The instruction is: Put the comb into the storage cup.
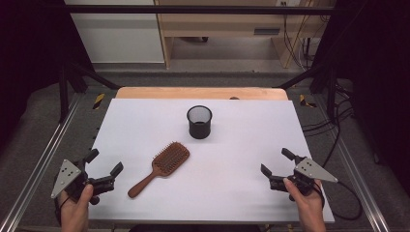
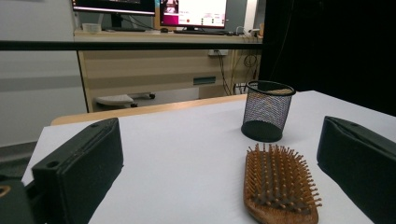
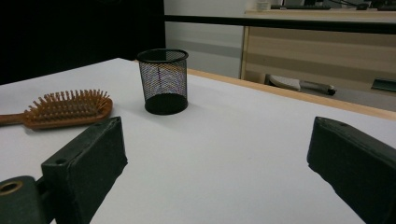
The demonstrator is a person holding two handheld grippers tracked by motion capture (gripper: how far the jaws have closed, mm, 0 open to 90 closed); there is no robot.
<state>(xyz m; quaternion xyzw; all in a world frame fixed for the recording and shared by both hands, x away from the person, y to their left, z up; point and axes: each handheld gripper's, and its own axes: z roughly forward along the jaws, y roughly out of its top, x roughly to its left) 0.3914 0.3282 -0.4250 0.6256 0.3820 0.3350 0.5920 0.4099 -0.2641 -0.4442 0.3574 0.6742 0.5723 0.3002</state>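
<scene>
The left gripper (image 1: pixel 103 162) has its fingers (image 2: pixel 79 163) spread wide with nothing between them; it is held low at the near left corner of the worktop (image 1: pixel 251 135), and its jaws point toward the middle of the white surface. In the left gripper view the head of the wooden paddle hairbrush (image 2: pixel 279 186) lies on the worktop ahead, between the two fingers but farther out and not touched by either. The right gripper (image 1: pixel 274 162) likewise has its fingers (image 3: pixel 86 163) wide apart and empty, and sits at the near right corner, angled inward. The person's left hand (image 1: pixel 77 208) and right hand (image 1: pixel 307 203) hold the grippers from the bottom edge of the high view, each under a grey three-cornered plate. The hairbrush (image 1: pixel 162 166) lies flat on the white worktop, bristles up, left of centre, with its handle slanting toward the near left and ending near the left gripper's fingers, though apart from them. It is well apart from the right gripper. Beyond the brush head, nearer the far edge, a black wire-mesh pen cup (image 1: pixel 199 122) stands upright, open end up, and is near the brush but not touching it. In the right gripper view the pen cup (image 3: pixel 163 81) stands to the right of the hairbrush (image 3: pixel 65 109).
</scene>
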